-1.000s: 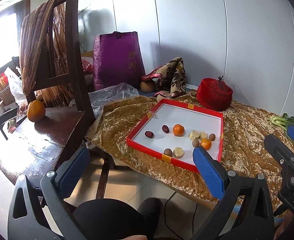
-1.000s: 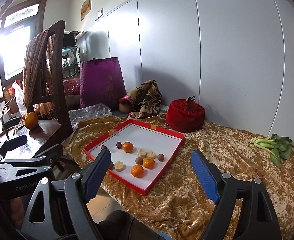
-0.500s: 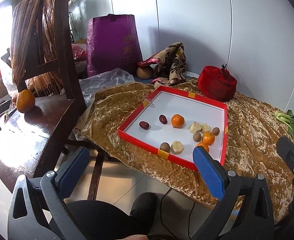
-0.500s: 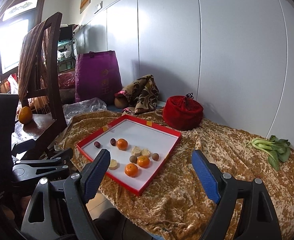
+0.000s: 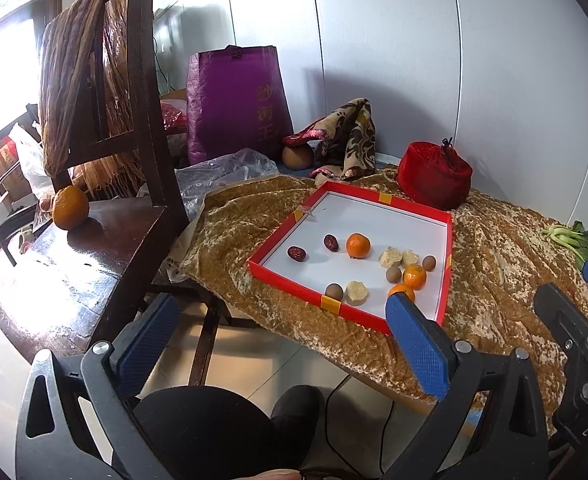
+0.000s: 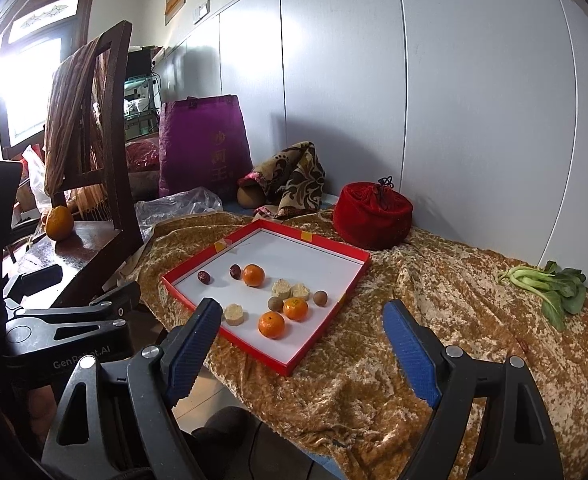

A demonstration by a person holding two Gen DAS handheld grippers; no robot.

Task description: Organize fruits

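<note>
A red-rimmed white tray lies on a gold cloth and holds loose fruit: three mandarins, two dark red dates, brown longans and pale peeled pieces. My left gripper is open and empty, low in front of the tray's near-left corner. My right gripper is open and empty, just short of the tray's near edge.
A dark wooden chair with a large orange on its seat stands left of the table. A red velvet pouch, a purple bag and a patterned cloth sit behind the tray. Green bok choy lies at the right.
Both grippers have shifted a little relative to the tray and stay open. The fruit in the tray has not moved.
</note>
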